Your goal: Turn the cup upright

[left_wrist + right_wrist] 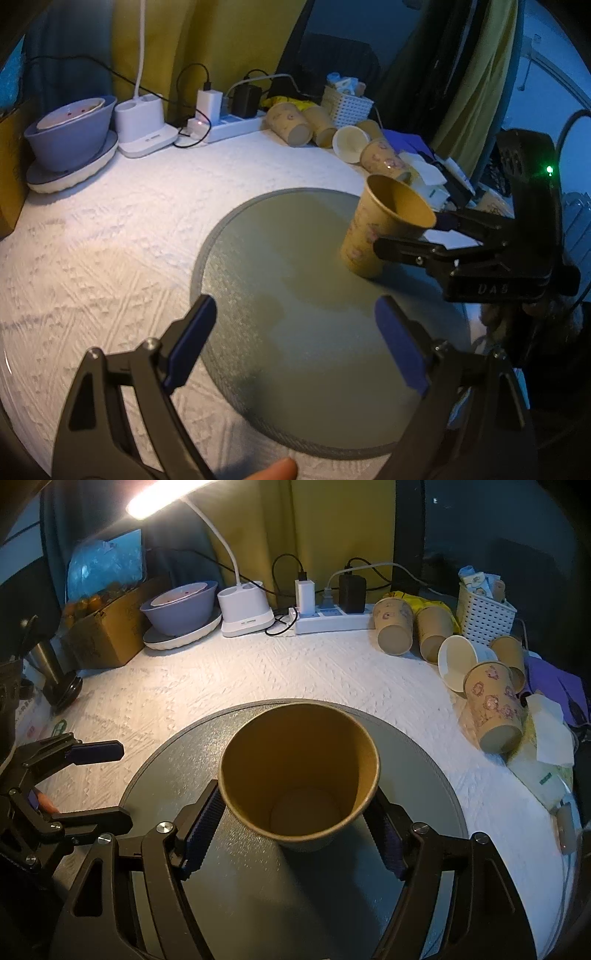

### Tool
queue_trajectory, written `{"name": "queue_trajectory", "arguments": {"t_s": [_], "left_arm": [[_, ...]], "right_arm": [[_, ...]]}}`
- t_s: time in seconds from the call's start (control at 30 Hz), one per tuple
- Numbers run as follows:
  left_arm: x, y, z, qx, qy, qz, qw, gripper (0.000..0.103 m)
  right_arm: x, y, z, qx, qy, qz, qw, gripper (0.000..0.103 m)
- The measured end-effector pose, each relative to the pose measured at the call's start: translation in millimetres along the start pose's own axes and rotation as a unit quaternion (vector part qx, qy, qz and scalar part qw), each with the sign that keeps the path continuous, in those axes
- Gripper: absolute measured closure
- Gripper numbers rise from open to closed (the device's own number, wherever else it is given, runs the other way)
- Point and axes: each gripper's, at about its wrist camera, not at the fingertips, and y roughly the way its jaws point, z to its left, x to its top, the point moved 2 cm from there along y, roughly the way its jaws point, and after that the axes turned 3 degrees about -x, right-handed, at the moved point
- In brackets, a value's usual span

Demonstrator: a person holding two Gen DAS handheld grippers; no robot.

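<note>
Brown paper cup (300, 775) mouth-up, slightly tilted, base on the round grey mat (424, 760) on the white-clothed worktop (229, 675), right gripper (297, 827) jaws clamping its sides to steady it, left gripper (295, 343) hanging wide and empty nearby.

This is a lived-in room at home, not a lab. A white textured cloth (229, 679) covers the table, yellow curtains (332, 528) hang at the far side, and a lit desk lamp (243, 605) stands beside a loaded power strip (332, 622). A stacked bowl (181, 609) (far left) sits near a cardboard box (107, 635).
</note>
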Motion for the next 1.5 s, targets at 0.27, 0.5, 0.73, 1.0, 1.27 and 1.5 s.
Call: {"name": "queue_trajectory", "arguments": {"t_s": [0.27, 0.5, 0.73, 1.0, 1.27, 1.5], "left_arm": [[-8, -14, -9, -0.004, 0.010, -0.010, 0.9999, 0.014], [-17, -25, -22, -0.008, 0.021, -0.017, 0.9996, 0.014], [-24, -36, -39, -0.014, 0.035, -0.024, 0.9990, 0.014], [-29, -45, -58, -0.021, 0.052, -0.028, 0.9980, 0.014], [-32, -57, -76, -0.013, 0.073, -0.045, 0.9962, 0.014], [-30, -75, -85, -0.011, 0.065, -0.069, 0.9954, 0.014]], "right_arm": [[-13, -15, 5, -0.011, 0.008, -0.006, 1.000, 0.026], [-26, -33, 12, -0.017, 0.010, -0.014, 1.000, 0.026], [-40, -52, 16, -0.025, 0.014, -0.026, 0.999, 0.026], [-53, -71, 17, -0.031, 0.022, -0.041, 0.998, 0.026], [-64, -93, 17, -0.039, 0.028, -0.060, 0.997, 0.026], [-72, -115, 20, -0.048, 0.026, -0.084, 0.995, 0.026]]}}
